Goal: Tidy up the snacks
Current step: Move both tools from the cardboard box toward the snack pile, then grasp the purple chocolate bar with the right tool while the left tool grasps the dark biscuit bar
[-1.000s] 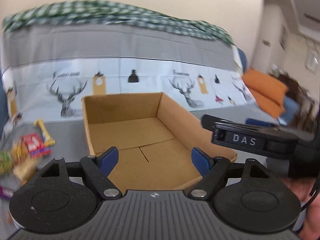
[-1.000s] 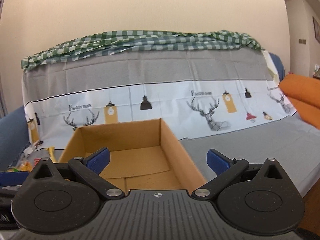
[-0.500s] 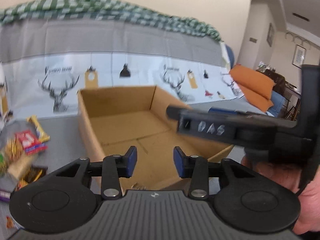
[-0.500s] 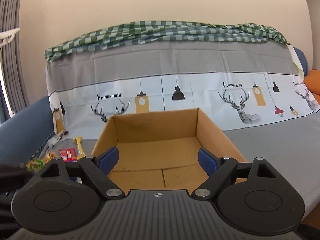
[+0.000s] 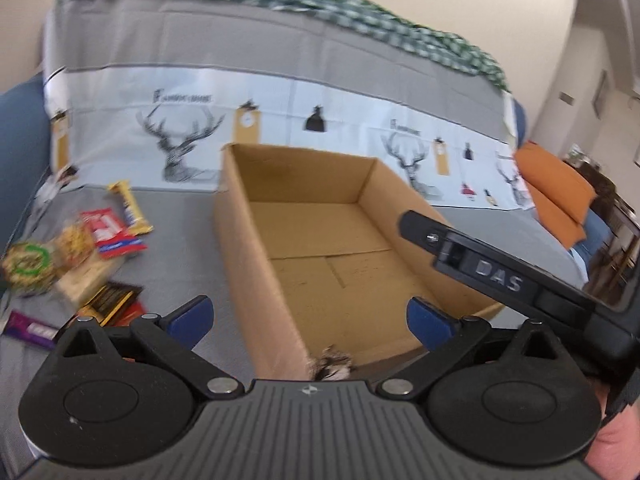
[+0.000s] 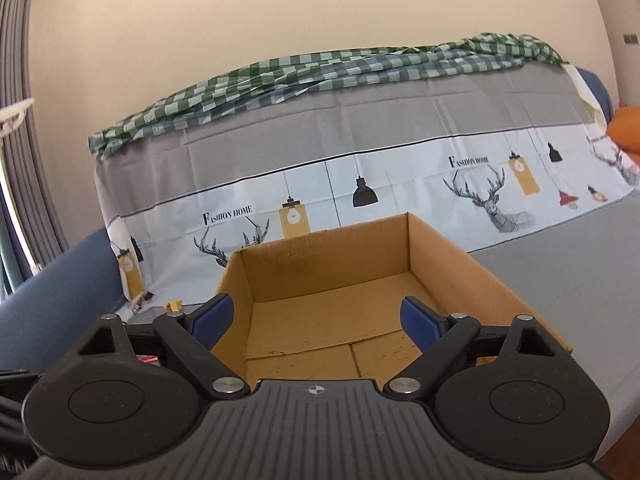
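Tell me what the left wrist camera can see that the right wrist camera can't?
Only the left wrist view shows the snack pile lying left of the box, the other gripper's black body marked DAS, and the orange cushion in full. Only the right wrist view shows the grey curtain. Both show the empty cardboard box, the deer-print cover and the green checked cloth. The left gripper and right gripper stand open, empty.

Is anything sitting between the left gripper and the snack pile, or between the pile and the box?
Nothing visible does. The left gripper is open and empty, with its jaws just reopened. The snack pile lies on bare grey cover left of the cardboard box. The box is open-topped and looks empty; only its near wall must be cleared.
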`<state>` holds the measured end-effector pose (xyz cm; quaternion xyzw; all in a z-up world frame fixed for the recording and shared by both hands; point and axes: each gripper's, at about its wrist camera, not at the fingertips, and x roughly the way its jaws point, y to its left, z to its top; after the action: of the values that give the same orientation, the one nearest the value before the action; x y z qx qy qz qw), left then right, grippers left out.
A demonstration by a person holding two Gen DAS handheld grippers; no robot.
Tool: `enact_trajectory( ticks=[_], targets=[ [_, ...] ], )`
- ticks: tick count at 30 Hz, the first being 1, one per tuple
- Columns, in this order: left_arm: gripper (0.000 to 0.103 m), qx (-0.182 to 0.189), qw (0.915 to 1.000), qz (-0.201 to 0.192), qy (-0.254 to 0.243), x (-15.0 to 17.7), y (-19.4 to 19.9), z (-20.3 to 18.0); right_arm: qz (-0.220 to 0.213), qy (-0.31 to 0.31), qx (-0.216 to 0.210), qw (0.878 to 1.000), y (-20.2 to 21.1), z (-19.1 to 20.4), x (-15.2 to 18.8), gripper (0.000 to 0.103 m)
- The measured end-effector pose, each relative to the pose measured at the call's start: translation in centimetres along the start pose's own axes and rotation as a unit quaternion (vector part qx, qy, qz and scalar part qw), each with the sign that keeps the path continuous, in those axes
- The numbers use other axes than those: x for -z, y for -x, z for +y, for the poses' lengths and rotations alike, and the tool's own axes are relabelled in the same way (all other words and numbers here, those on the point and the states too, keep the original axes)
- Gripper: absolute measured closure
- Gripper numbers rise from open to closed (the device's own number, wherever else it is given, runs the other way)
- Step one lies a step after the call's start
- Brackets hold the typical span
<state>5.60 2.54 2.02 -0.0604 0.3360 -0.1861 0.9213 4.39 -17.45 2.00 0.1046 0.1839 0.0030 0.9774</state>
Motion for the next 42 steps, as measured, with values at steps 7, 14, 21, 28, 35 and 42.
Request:
enact_trajectory(
  ticks=[7, 14, 21, 28, 35, 42],
  targets=[
    [0.001, -0.029, 0.9994, -0.015, 0.009, -0.7, 1.7, 3.4, -0.002, -0.01, -0.043, 0.999, 0.4, 0.8, 0.2, 0.01],
    [0.051, -0.077, 0.9912, -0.031, -0.103, -0.2, 0.0, 5.4, 0.002, 0.015, -0.093, 0.996, 0.4, 3.0, 0.5, 0.016],
    [0.083, -0.079, 0.9939, -0.049, -0.061, 0.2, -1.4, 10.1, -0.005, 0.08, -0.165, 0.983, 0.5, 6.1, 2.1, 0.032],
    [0.083, -0.1, 0.9942, -0.031, 0.022, -0.1, -2.7, 14.4, 0.025, 0.149, -0.238, 0.959, -0.3, 10.0, 4.3, 0.035],
    [0.08, -0.08, 0.985, -0.001, 0.153, -0.1, -4.1, 20.1, 0.106, 0.198, -0.248, 0.942, -3.5, 13.5, 7.6, 0.037],
    [0.038, -0.112, 0.9863, 0.042, 0.113, 0.1, -6.2, 19.6, 0.172, 0.233, -0.261, 0.921, -6.9, 15.4, 10.2, 0.037]
  ],
)
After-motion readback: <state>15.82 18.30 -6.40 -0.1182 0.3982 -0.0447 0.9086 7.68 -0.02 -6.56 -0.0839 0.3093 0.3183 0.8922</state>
